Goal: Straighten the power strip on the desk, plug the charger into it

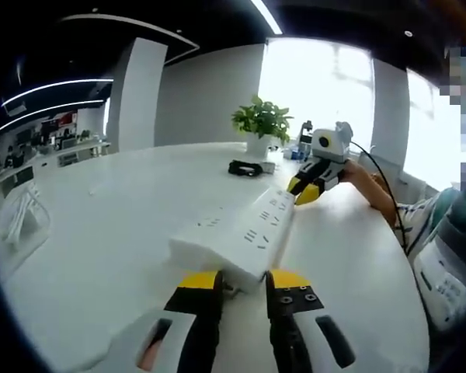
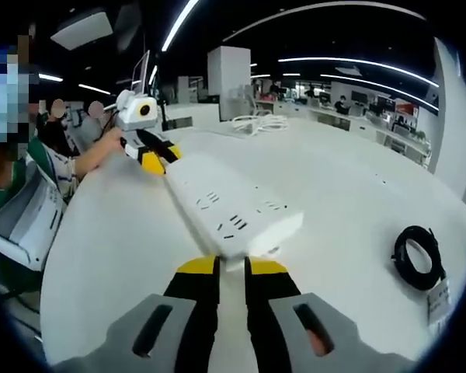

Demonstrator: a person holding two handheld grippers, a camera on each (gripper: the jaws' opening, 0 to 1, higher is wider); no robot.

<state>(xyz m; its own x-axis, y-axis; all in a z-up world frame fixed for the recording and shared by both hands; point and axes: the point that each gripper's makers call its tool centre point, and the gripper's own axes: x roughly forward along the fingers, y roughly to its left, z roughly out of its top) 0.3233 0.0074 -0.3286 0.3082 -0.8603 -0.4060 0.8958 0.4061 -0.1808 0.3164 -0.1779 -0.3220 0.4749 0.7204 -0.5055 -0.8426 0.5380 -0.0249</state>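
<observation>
A long white power strip point(image 1: 241, 229) lies on the white desk point(image 1: 116, 225), running from my left gripper point(image 1: 245, 281) to my right gripper point(image 1: 304, 189). Each gripper's yellow-tipped jaws close on one end of the strip. In the right gripper view the strip point(image 2: 225, 202) runs from my right gripper point(image 2: 233, 268) away to my left gripper point(image 2: 157, 159). The charger, a black coiled bundle point(image 1: 245, 167), lies apart from the strip beside the plant. It also lies at the right on the desk point(image 2: 349, 202) as a black coil point(image 2: 418, 256) with a white tag.
A potted green plant point(image 1: 262, 120) stands at the desk's far side. A heap of white cables point(image 2: 256, 122) lies further along the desk. A seated person point(image 2: 31, 179) is at the desk's edge, with a grey chair point(image 2: 23, 221) beside.
</observation>
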